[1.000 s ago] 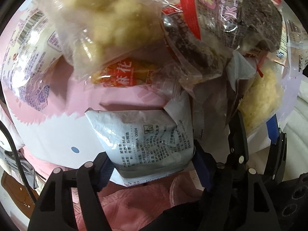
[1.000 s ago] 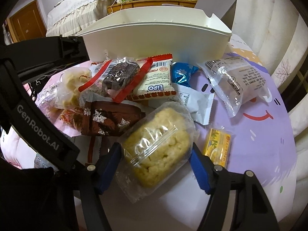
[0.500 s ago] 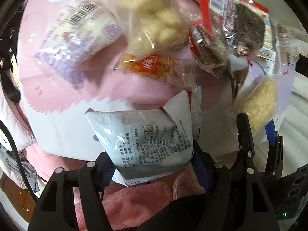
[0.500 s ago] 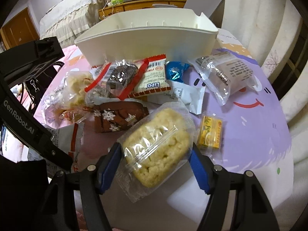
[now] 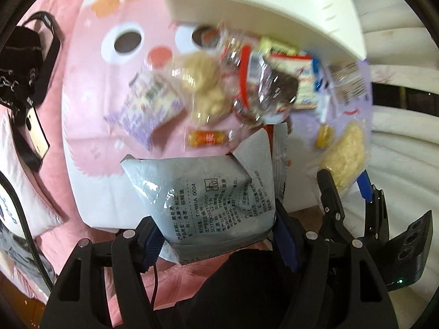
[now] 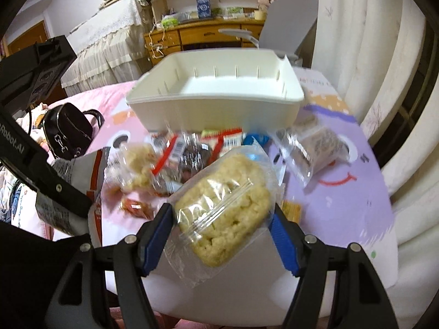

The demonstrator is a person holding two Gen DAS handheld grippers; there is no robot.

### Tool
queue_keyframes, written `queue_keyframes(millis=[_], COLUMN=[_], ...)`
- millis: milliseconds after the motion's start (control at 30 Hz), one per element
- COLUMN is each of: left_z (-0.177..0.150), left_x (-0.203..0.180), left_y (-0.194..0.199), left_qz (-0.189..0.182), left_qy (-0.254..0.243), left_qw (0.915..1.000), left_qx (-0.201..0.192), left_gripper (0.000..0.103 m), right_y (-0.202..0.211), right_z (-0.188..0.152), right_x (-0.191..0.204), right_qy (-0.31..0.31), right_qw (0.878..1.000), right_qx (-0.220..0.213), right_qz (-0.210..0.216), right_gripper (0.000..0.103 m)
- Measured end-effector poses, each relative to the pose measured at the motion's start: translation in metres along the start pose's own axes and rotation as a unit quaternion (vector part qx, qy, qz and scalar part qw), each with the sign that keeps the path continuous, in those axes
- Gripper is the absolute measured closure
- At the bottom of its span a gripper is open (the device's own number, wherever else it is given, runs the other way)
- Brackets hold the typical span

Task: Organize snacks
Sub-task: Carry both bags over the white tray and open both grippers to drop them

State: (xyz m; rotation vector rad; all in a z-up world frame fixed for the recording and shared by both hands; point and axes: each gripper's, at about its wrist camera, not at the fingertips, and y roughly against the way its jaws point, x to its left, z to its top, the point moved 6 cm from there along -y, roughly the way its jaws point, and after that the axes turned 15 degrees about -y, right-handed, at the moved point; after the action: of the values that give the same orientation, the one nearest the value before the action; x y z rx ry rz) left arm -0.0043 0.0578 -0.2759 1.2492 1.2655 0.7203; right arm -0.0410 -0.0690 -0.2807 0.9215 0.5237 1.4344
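My left gripper (image 5: 216, 235) is shut on a grey printed snack packet (image 5: 208, 192) and holds it above the bed cover. My right gripper (image 6: 222, 227) is shut on a clear-wrapped pale rice cake (image 6: 225, 205), lifted off the surface; it also shows in the left wrist view (image 5: 345, 153). A white plastic bin (image 6: 219, 104) stands open beyond the snack pile, and shows in the left wrist view (image 5: 263, 8). Several loose snacks (image 6: 181, 159) lie between me and the bin.
A clear packet (image 6: 310, 145) lies right of the pile on the purple part of the cover. A small yellow packet (image 6: 292, 208) lies by the right finger. A black handbag (image 6: 68, 131) sits at the left. Curtains (image 6: 370, 54) hang at the right.
Both grippers have risen with their packets and pulled back; the pile now looks smaller and the white bin's inside has come into view.
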Motion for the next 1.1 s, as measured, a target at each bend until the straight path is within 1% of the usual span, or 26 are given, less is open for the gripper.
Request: queue_keyframes(millis=[133,167,267,467,733,833,1000,1100], left_z=[0.024,0.037,0.055,0.094,0.138,0.154,0.180,0.195], left_x=[0.002,-0.002,-0.001,-0.009,-0.024,-0.026,-0.031,-0.034], left_y=[0.042,0.056,0.082,0.127,0.161,0.166,0.168,0.166], left_qz=[-0.001,0.000,0.000,0.006,0.012,0.007,0.032,0.033], left_qy=[-0.006,-0.007,-0.012,-0.025,-0.041,-0.043,-0.051,-0.053], left_qw=[0.9994,0.9991,0.9972,0.9893,0.9779,0.9734,0.9649,0.9605], left_qx=[-0.035,-0.043,-0.074,-0.143,-0.205,-0.225,-0.256,-0.271], left_gripper=[0.034,0.034,0.034,0.034,0.034,0.033,0.033,0.033], right_y=[0.013,0.016,0.025,0.037,0.039,0.037,0.027,0.018], right_z=[0.021,0.027,0.047,0.089,0.138,0.153,0.176,0.187], right_x=[0.005,0.005,0.007,0.009,0.013,0.015,0.013,0.008], right_qy=[0.012,0.014,0.023,0.035,0.056,0.065,0.067,0.062], right_qw=[1.000,0.999,0.999,0.996,0.990,0.988,0.986,0.986], right_qx=[-0.020,-0.026,-0.043,-0.078,-0.111,-0.120,-0.125,-0.124], right_qz=[0.009,0.012,0.020,0.036,0.061,0.072,0.086,0.093], right_gripper=[0.033,0.033,0.033,0.033,0.033,0.033,0.033,0.033])
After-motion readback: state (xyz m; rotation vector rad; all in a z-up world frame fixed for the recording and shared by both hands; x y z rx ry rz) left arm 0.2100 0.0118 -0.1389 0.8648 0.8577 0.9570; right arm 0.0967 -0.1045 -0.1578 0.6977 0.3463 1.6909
